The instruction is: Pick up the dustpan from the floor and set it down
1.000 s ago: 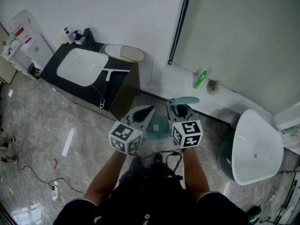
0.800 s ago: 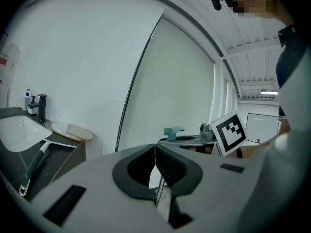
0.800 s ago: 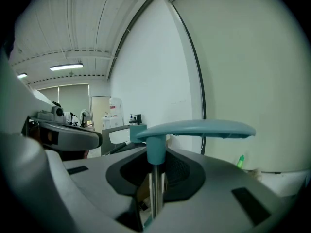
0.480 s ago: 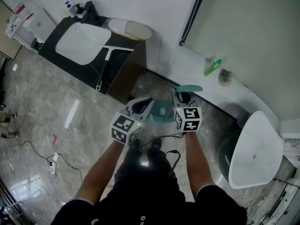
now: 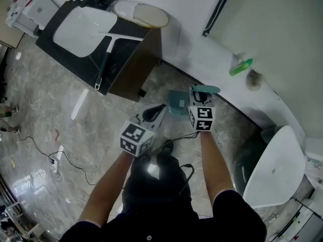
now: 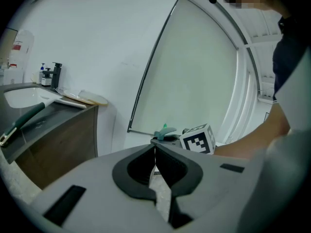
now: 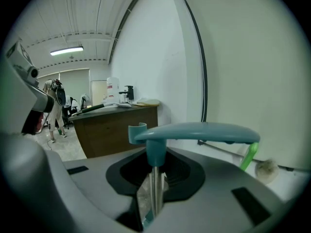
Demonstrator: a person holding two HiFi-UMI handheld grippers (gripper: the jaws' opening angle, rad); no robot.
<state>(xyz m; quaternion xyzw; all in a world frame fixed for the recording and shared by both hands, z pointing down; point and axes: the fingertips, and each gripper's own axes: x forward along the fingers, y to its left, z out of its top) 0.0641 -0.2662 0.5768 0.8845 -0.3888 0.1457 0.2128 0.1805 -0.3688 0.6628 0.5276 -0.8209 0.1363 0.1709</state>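
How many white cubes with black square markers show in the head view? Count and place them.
2. One white marker cube rides the left gripper, the other cube the right gripper. None seems hidden.

L hand-held gripper [image 5: 161,108] jaws together, empty — R hand-held gripper [image 5: 201,94] clamped on dustpan handle [image 7: 194,132].

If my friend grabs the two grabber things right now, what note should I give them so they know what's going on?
Left gripper: jaws together, nothing in them, idle beside the right one.
Right gripper: clamped on the thin metal pole of the dustpan, just under its teal handle.
Where: the pan is below the right gripper, low by the foot of the white wall, right of the sink cabinet. Whether it touches the floor can't be told.
Done: dustpan picked up.
Left: lower it until it rests, then open the right jaws.
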